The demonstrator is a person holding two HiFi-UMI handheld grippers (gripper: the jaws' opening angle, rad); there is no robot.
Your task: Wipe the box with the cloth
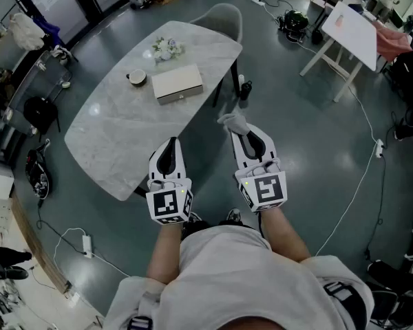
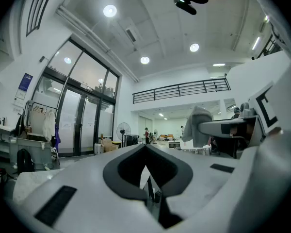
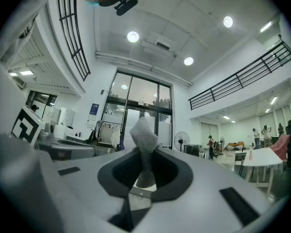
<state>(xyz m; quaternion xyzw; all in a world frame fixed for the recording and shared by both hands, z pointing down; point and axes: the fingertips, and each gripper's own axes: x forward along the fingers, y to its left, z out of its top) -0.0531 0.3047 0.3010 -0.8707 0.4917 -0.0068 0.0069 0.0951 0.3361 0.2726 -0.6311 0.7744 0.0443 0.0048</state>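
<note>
The beige flat box [image 1: 177, 83] lies on the far half of the white marble table [image 1: 117, 143], well ahead of both grippers. My right gripper [image 1: 245, 133] is held up over the floor beside the table, shut on a grey cloth [image 1: 234, 122] that sticks out past its tips. In the right gripper view the cloth [image 3: 144, 139] stands pinched between the jaws of the right gripper [image 3: 144, 153]. My left gripper [image 1: 169, 146] hovers at the table's near edge, and its jaws meet with nothing between them [image 2: 145, 147]. The left gripper view shows the cloth [image 2: 202, 124] off to the right.
A cup [image 1: 137, 78] and a small flower bunch [image 1: 166, 48] stand left of and behind the box. A grey chair [image 1: 222, 16] sits at the table's far end. A white trestle table [image 1: 354, 27] is at the upper right. Cables [image 1: 361, 177] cross the floor.
</note>
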